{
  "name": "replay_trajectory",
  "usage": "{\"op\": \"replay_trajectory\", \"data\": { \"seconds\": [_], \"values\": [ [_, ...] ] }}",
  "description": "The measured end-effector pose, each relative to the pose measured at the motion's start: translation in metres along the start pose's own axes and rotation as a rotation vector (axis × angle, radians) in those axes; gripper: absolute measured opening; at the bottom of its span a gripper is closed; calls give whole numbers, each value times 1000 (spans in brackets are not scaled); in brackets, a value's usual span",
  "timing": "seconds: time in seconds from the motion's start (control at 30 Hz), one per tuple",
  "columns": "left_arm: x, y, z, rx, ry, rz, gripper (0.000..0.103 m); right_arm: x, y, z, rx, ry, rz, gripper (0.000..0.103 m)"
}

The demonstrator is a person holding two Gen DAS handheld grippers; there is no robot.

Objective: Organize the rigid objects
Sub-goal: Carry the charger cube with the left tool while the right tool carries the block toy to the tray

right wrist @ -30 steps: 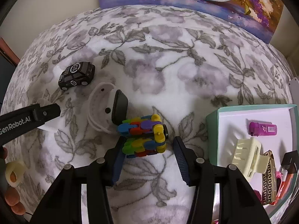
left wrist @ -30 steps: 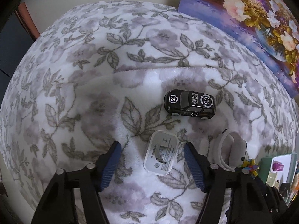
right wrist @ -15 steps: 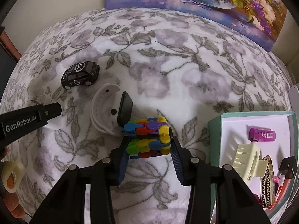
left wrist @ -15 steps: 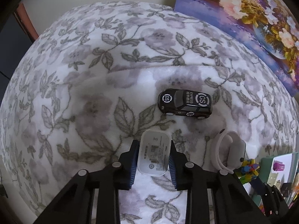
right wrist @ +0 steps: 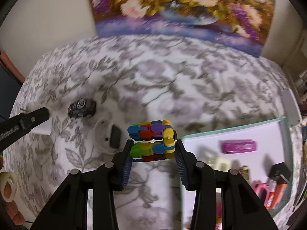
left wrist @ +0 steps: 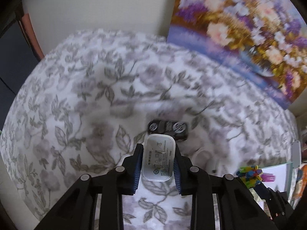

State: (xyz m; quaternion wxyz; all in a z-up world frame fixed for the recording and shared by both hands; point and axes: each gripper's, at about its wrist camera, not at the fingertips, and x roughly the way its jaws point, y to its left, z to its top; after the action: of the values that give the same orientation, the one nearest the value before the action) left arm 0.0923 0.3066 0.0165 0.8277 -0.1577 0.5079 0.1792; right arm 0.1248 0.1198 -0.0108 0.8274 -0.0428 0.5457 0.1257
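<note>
Carrying: both items are clamped, seemingly lifted off the floral blanket (left wrist: 76,115).
Left gripper (left wrist: 157,162): pinching white charger (left wrist: 157,159).
Right gripper (right wrist: 153,149): pinching multicoloured block toy (right wrist: 151,140).
Next: lower each into teal tray (right wrist: 230,122).

Floral blanket (right wrist: 172,88) surface; on it: black toy car (right wrist: 82,107), white smartwatch (right wrist: 108,137), teal-rimmed tray (right wrist: 226,127).

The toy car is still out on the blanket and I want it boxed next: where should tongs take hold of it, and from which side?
Grip the toy car across its two long flanks, coming down from above. It sits on its wheels on the blanket, so the sides are flat and clear; the white watch lies close beside it.
</note>
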Motion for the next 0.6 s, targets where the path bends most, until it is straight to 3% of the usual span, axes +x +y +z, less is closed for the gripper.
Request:
{"op": "replay_trajectory", "data": {
  "seconds": [0.27, 0.6],
  "values": [
    [-32, -36, -2, 44, -55, -65, 31, -19, -53, 8, 107, -26, -17, 44],
    [-29, -109, -26, 161, -12, -133, 31, -15, -150, -3, 267, 12, -152, 44]
  ]
}}
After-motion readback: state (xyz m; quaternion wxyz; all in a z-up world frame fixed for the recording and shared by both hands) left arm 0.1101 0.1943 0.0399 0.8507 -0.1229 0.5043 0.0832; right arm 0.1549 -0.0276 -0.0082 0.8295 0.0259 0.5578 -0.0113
